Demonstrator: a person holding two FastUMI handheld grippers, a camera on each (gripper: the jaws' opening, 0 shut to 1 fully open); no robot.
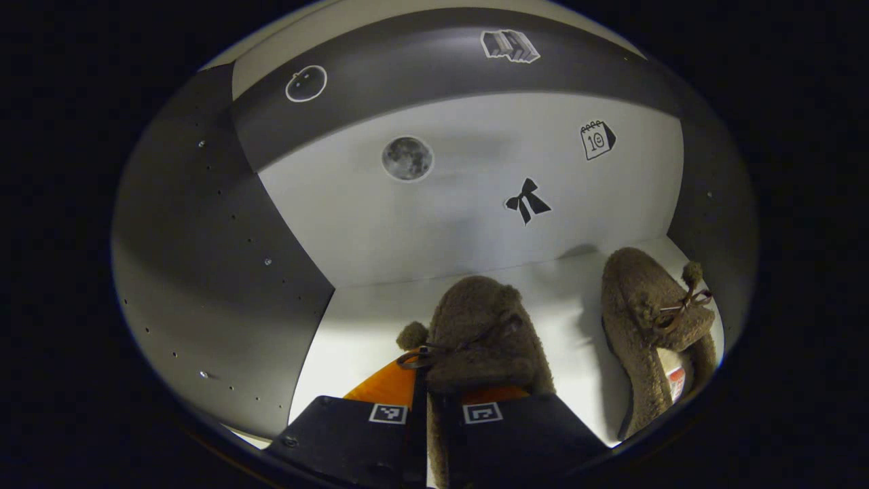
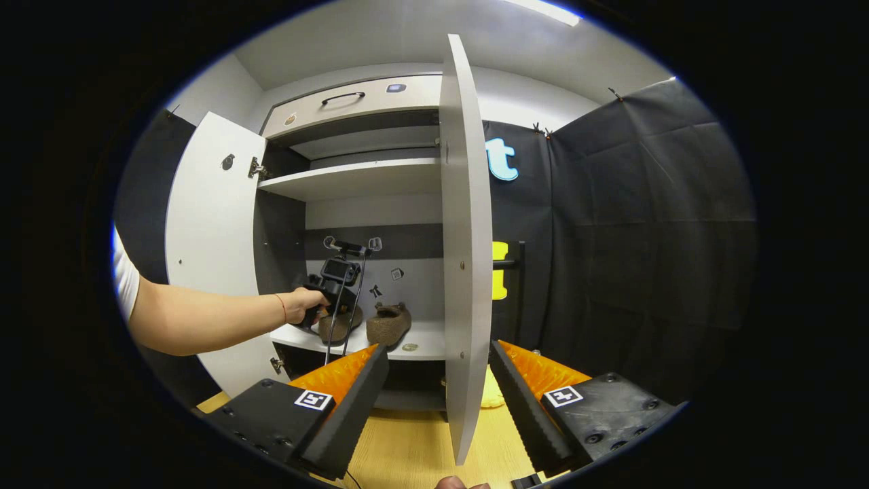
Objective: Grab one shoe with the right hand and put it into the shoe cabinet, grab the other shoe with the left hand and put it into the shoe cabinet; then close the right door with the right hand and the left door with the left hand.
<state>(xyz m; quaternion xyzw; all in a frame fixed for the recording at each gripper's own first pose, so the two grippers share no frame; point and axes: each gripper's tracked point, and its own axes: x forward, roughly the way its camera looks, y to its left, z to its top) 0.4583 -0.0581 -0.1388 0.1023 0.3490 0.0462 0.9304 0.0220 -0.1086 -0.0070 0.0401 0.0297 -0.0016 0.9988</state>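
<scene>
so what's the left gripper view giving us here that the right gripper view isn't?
Left gripper view: close look inside the shelf, with the left hand-held gripper shut on the near shoe, plus the moon sticker and the side wall's peg holes.

Right gripper view: the whole cabinet, with the right door edge-on between the open right hand-held gripper's fingers, the left door swung open, a drawer on top, and the person's hand.

Both: the two shoes on the shelf, including the far shoe, and the bow sticker.

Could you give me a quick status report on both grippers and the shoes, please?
Left gripper shut on second shoe, on the cabinet shelf. First shoe beside it. Right gripper open, straddling the right door edge. Left door open.
</scene>
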